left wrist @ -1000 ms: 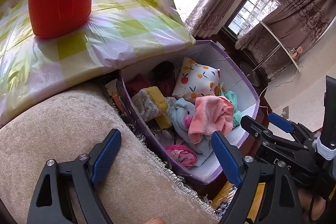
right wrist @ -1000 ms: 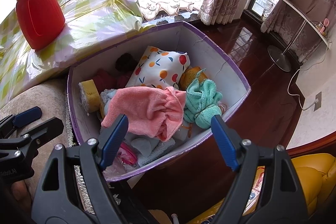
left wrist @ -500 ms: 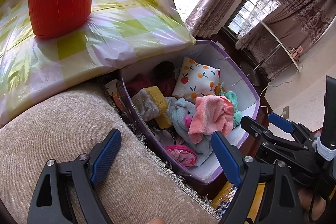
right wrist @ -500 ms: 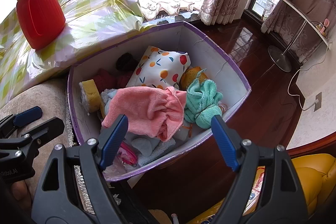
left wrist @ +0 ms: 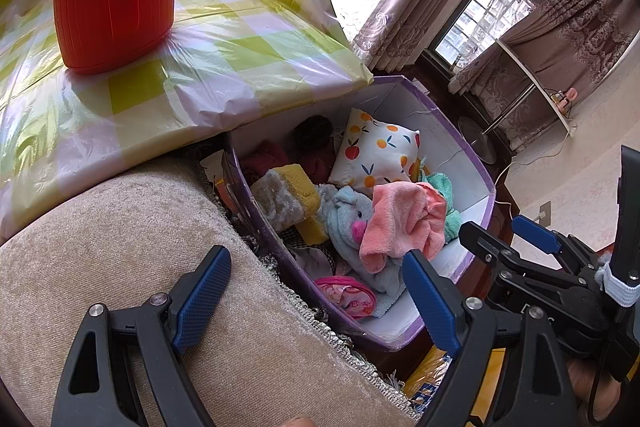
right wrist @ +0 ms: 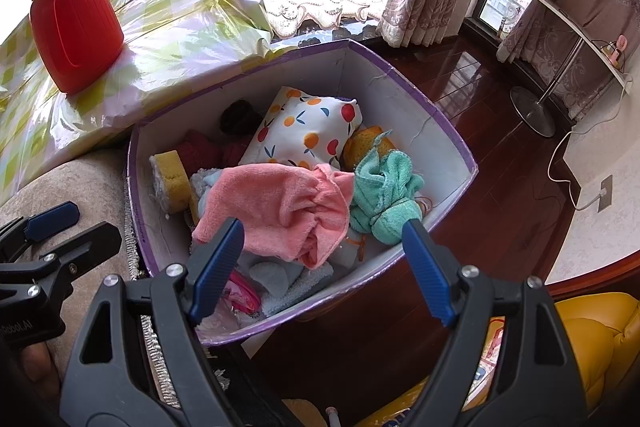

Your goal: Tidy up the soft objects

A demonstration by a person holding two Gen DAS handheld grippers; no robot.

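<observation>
- Left wrist view: left gripper (left wrist: 316, 291) has its jaws spread wide with nothing between them; it is positioned over a beige sofa arm (left wrist: 120, 247), beside the purple-rimmed box (left wrist: 472, 163).
- Right wrist view: right gripper (right wrist: 322, 265) likewise stands wide apart and empty, above the near edge of the box (right wrist: 452, 143).
- Box contents: a pink towel (right wrist: 280, 203) lies on top of the pile, partly covering a light blue plush toy (left wrist: 348, 215); a teal cloth (right wrist: 386, 191) sits just beside the towel.
- A fruit-print pillow (right wrist: 308, 131) leans toward the far wall; a yellow sponge (right wrist: 170, 179) sits at the left wall.
- A small pink item (left wrist: 346, 295) lies at the near end; its nature cannot be determined.
- A red container (right wrist: 74, 15) stands on a checked plastic-wrapped surface (right wrist: 180, 11) behind the box.
</observation>
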